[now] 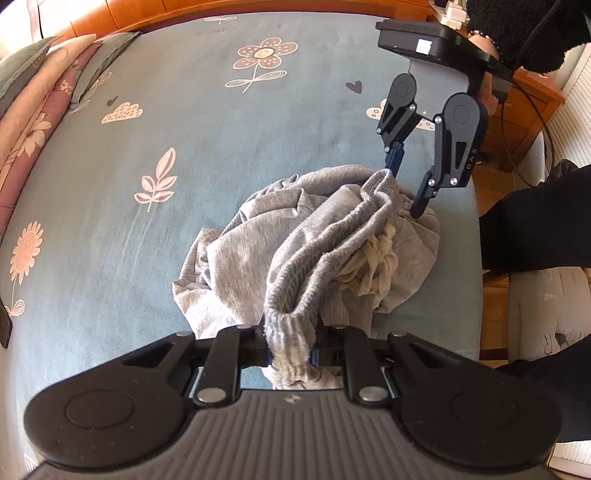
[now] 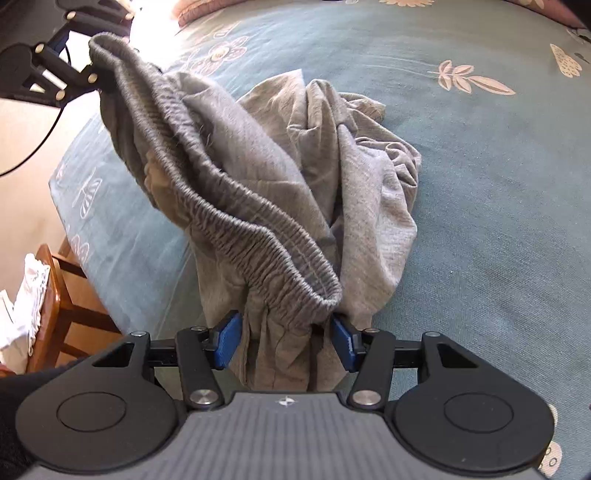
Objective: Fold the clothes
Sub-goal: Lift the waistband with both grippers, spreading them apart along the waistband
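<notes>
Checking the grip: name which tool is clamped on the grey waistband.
The left tool: it pinches the grey ribbed elastic waistband; the right tool holds its blue pads apart.

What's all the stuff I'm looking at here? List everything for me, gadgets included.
Grey trousers: one, grey with an elastic waistband, bunched on the bed, waistband lifted between the two grippers.
Drawstring: one, cream, tangled inside the waistband opening.
Bed sheet: one, blue-green with pale flowers and leaves, covering the bed.
Pillows: a few stacked, pink and grey, far left edge of the bed.
Wooden furniture: brown, beyond the bed at the right.
White cloth: one heap, on wooden furniture beside the bed.
Left gripper: one, black, shut on the waistband.
Right gripper: one, black with blue pads, open around the waistband's other end.
Sleeve: black, fuzzy, above the right gripper.
</notes>
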Tool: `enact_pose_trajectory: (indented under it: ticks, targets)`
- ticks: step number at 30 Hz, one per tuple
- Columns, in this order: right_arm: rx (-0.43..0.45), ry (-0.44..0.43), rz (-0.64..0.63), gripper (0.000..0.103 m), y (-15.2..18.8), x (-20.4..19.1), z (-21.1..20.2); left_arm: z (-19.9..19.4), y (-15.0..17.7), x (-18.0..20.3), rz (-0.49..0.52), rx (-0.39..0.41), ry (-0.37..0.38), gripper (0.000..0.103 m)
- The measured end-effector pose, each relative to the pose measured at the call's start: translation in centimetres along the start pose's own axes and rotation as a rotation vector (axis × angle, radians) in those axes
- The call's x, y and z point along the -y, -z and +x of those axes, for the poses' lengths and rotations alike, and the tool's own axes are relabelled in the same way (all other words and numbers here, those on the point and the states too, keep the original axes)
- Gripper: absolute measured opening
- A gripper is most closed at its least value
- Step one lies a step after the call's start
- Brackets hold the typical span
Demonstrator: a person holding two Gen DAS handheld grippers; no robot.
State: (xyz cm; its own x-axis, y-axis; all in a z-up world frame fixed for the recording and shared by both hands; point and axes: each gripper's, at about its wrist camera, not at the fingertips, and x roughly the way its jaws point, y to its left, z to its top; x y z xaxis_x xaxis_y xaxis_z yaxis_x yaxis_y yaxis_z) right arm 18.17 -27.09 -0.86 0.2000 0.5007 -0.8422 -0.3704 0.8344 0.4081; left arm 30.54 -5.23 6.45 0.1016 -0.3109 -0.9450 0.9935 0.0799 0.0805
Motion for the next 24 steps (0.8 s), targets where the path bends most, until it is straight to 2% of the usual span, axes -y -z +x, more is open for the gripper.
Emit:
enact_pose_trajectory:
  ticks: [4, 8, 13, 14, 16, 18, 21, 24]
  targets:
    - [0.017, -0.076, 0.021, 0.053, -0.9, 0.7, 1.2, 1.2, 0.8, -1.1, -0.061, -0.034, -0.015, 0.015]
    - [0.045, -0.173, -0.028, 0.052, -1.0, -0.3, -0.1, 2.6, 1.6, -2.6, -0.13, -0.069, -0.02, 0.015]
    - [0.038, -0.171, -0.045, 0.051, -1.7, -0.3, 2.3, 4.4, 2.0, -4.0, -0.2, -0.094, -0.014, 0.015]
    - [0.021, -0.191, -0.048, 0.047, -1.9, -0.2, 2.6, 4.6, 2.1, -4.2, -0.207, -0.1, -0.013, 0.015]
    - [-0.018, -0.268, -0.071, 0.025, -1.9, -0.4, 2.3, 4.8, 2.3, -4.4, -0.22, -0.114, -0.012, 0.015]
    - [-0.026, -0.331, -0.072, 0.025, -1.6, -0.1, 1.7, 4.9, 2.5, -4.4, -0.237, -0.118, -0.009, 0.016]
    - [-0.006, -0.264, -0.01, 0.034, -1.4, 0.4, 2.9, 5.5, 2.4, -4.3, -0.255, -0.122, -0.013, 0.016]
    - [-0.02, -0.265, 0.012, 0.034, -1.7, 0.0, 4.3, 5.8, 2.1, -4.2, -0.264, -0.133, -0.027, 0.015]
